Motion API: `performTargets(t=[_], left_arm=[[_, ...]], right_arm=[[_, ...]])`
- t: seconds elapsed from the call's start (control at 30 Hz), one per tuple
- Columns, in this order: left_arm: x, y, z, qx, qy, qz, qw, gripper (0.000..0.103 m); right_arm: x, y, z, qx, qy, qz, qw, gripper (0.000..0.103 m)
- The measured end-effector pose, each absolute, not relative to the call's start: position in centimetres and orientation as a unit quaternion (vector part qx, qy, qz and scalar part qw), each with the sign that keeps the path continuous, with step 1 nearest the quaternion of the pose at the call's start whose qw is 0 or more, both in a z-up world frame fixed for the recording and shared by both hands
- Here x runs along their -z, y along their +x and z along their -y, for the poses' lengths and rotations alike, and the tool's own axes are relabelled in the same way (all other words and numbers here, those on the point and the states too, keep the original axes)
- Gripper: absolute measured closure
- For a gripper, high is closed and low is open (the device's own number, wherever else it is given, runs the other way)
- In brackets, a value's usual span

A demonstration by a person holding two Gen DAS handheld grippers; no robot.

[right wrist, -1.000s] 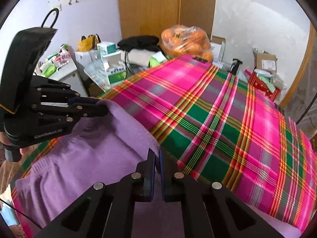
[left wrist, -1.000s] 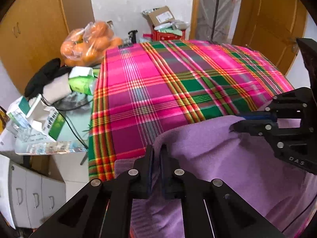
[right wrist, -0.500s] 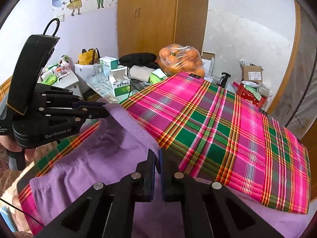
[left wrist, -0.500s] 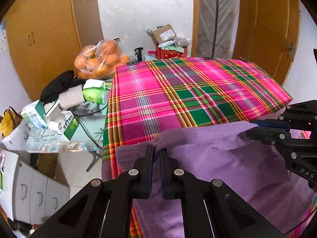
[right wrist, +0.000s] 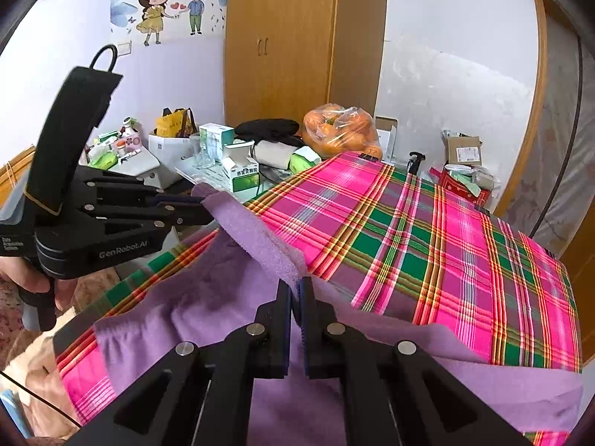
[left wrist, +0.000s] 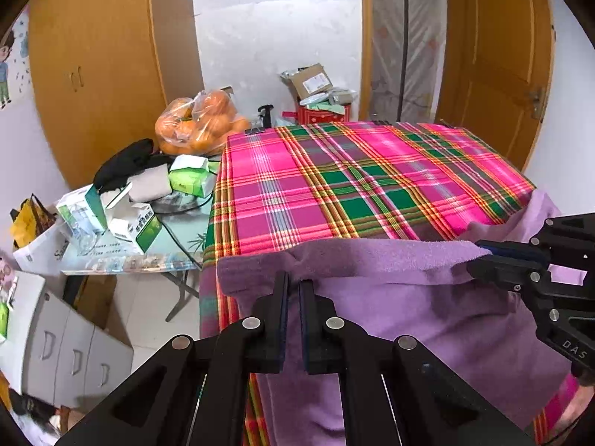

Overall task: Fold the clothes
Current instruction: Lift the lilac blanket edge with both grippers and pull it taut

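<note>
A purple garment (left wrist: pixel 409 297) hangs over the near edge of a table covered by a pink and green plaid cloth (left wrist: pixel 353 178). My left gripper (left wrist: pixel 293 282) is shut on the garment's top edge near its left end. My right gripper (right wrist: pixel 295 286) is shut on the same edge further right, and the edge runs taut between them. In the left wrist view the right gripper (left wrist: pixel 479 256) shows at the right, pinching the fabric. In the right wrist view the left gripper (right wrist: pixel 200 208) shows at the left, held by a hand (right wrist: pixel 26 278). The purple garment (right wrist: pixel 230 297) drapes below both.
A side table (left wrist: pixel 156 238) left of the plaid one holds boxes, black cloth and a bag of oranges (left wrist: pixel 197 122). White drawers (left wrist: pixel 67 342) stand low at the left. Wooden wardrobe (left wrist: pixel 96 67) and door (left wrist: pixel 498 55) lie behind, cardboard boxes (left wrist: pixel 312 81) at the far wall.
Both grippers have pulled back and up from the table, dragging the garment's edge toward the near table edge. More plaid cloth shows, and the garment hangs down the front.
</note>
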State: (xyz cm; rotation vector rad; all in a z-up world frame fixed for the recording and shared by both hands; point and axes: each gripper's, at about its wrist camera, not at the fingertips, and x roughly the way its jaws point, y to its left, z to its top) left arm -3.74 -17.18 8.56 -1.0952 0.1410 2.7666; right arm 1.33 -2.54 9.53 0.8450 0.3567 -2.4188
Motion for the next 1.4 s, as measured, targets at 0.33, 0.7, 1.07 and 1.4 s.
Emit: performTargets(t=[0.33, 0.7, 1.07, 1.4], left_arm=[[-8.5, 0.7, 17.6, -0.932, -0.353, -0.031, 0.08, 0.098], [-7.4, 5.1, 18.5, -0.933, -0.353, -0.019, 0.062, 0.098], [-6.0, 8.5, 18.6, -0.933, -0.354, 0.013, 0.068, 0.098], [-3.3, 10.9, 19.1, -0.919, -0.378, 0.074, 0.078, 0.098]], right_arm=[[-9.6, 6.0, 2.4, 0.903, 0.302, -0.13, 0.276, 0.098], [-8.6, 9.7, 2.6, 0.899, 0.311, -0.131, 0.28, 0.098], [-6.3, 13.0, 2.4, 0.888, 0.332, -0.134, 0.288, 0.098], [-2.7, 14.2, 1.9, 0.874, 0.366, -0.143, 0.286, 0.098]])
